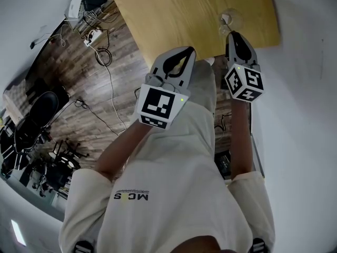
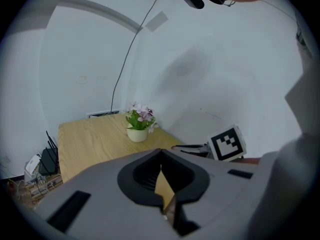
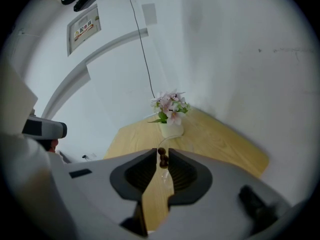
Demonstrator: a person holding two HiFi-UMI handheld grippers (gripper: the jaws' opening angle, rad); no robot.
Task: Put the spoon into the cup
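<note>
A clear glass cup (image 1: 230,20) stands near the front right corner of the wooden table (image 1: 174,15). Something pale lies inside it. My right gripper (image 1: 232,35) hovers just short of the cup. Its jaws stand a narrow slit apart, shut on the spoon (image 3: 162,157), whose dark brown beaded handle fills the gap at the tips. The cup (image 3: 164,173) shows faintly through that slit in the right gripper view (image 3: 161,152). My left gripper (image 1: 188,50) hangs at the table's front edge with its jaws shut and nothing held; its tips (image 2: 160,151) meet.
A white pot of pink flowers (image 3: 171,119) stands at the table's far end, beyond the cup. White walls close the right and far sides. Left of the table, cables and a power strip (image 1: 92,36) lie on the wood floor, with a black chair (image 1: 39,112) beyond.
</note>
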